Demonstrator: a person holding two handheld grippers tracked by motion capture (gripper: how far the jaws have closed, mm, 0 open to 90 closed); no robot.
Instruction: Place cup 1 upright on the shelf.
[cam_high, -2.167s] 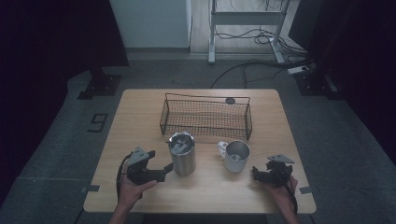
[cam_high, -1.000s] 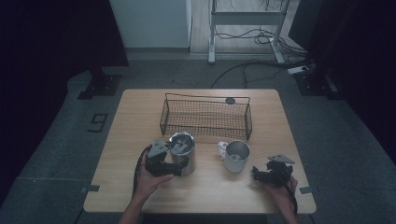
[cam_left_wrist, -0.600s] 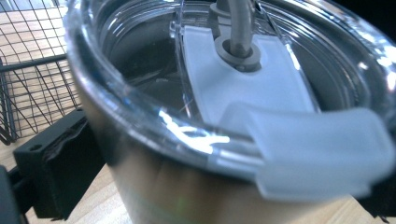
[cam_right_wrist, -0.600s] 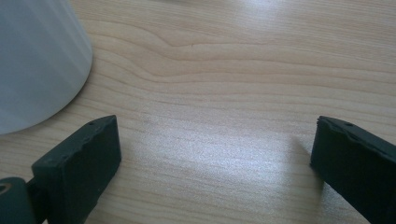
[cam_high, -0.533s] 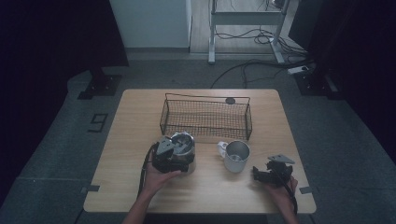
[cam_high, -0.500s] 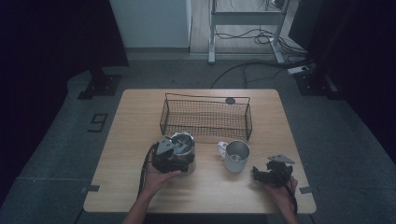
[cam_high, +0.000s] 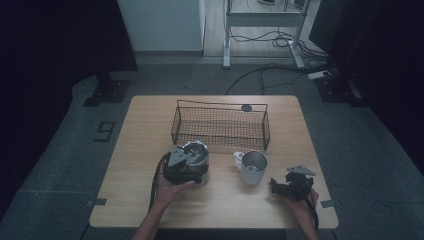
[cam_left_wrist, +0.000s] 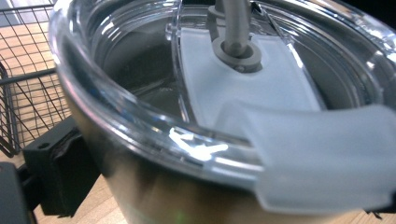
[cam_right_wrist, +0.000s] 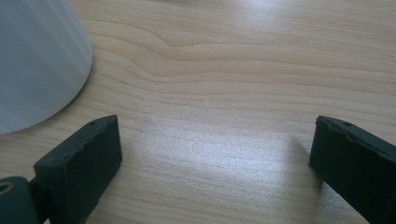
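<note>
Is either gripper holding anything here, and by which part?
The left gripper is around the lidded steel tumbler just below its rim; firm contact cannot be told. The right gripper is open over bare table.

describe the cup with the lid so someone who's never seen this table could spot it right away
Start at the wire basket at the back of the wooden table; two metal cups stand in front of it. The steel tumbler is the left one, at the left hand-held gripper. It has a clear lid and no handle, unlike the open mug.

wire basket (cam_high: 220, 126) on wooden table (cam_high: 145, 125), white mug (cam_high: 251, 167), lidded tumbler (cam_high: 196, 154)
</note>
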